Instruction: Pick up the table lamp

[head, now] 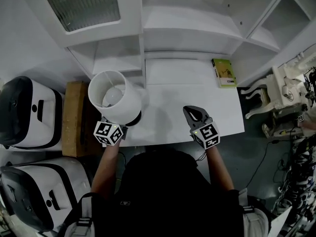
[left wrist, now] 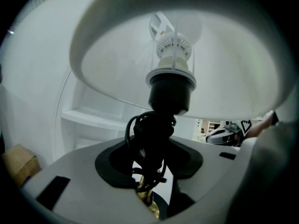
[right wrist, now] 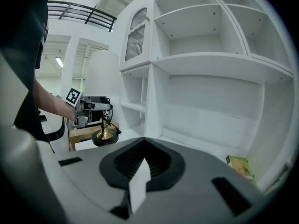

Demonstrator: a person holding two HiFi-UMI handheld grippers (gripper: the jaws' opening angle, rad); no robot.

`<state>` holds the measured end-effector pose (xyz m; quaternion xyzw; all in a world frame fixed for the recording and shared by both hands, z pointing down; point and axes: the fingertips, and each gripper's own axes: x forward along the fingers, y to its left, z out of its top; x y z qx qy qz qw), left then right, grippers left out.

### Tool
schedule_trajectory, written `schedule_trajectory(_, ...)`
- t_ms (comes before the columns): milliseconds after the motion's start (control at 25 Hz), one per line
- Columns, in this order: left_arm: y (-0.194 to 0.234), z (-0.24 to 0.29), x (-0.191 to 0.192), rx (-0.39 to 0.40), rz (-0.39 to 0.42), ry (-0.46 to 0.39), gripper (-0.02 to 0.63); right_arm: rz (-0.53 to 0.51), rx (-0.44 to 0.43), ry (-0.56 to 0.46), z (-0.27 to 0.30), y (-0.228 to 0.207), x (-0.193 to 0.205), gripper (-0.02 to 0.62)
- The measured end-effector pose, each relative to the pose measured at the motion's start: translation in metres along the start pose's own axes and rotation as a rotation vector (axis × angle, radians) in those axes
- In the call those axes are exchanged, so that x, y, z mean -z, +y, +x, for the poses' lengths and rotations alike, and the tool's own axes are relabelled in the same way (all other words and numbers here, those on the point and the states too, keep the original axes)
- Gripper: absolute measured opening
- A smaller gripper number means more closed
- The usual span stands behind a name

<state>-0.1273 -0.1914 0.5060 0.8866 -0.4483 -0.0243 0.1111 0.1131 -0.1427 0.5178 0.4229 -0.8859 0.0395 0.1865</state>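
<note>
The table lamp (head: 114,98) has a white drum shade with a bulb inside, a black socket (left wrist: 170,90) and a brass stem on a round base (right wrist: 103,136). It hangs at the left front corner of the white desk (head: 197,98). My left gripper (head: 117,127) is shut on the stem, where a black cord (left wrist: 148,139) is coiled, just under the shade. In the right gripper view the base looks slightly off the surface. My right gripper (head: 193,113) hovers over the desk's front edge, shut and holding nothing, pointing toward the shelves.
A green book (head: 224,72) lies at the desk's back right. A white shelf unit (right wrist: 210,64) rises behind the desk. A wooden box (head: 75,117) stands left of the desk, two white-and-black machines (head: 29,112) beyond it. An ornate white chair (head: 276,93) stands at right.
</note>
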Motion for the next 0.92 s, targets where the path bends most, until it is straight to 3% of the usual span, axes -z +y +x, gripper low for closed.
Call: schedule_trajectory(920,0.0,-0.008,-0.004,-0.014,0.006,0.0,0.164,0.003,0.007,-0.073,-0.01,-0.006,-0.009,0.006)
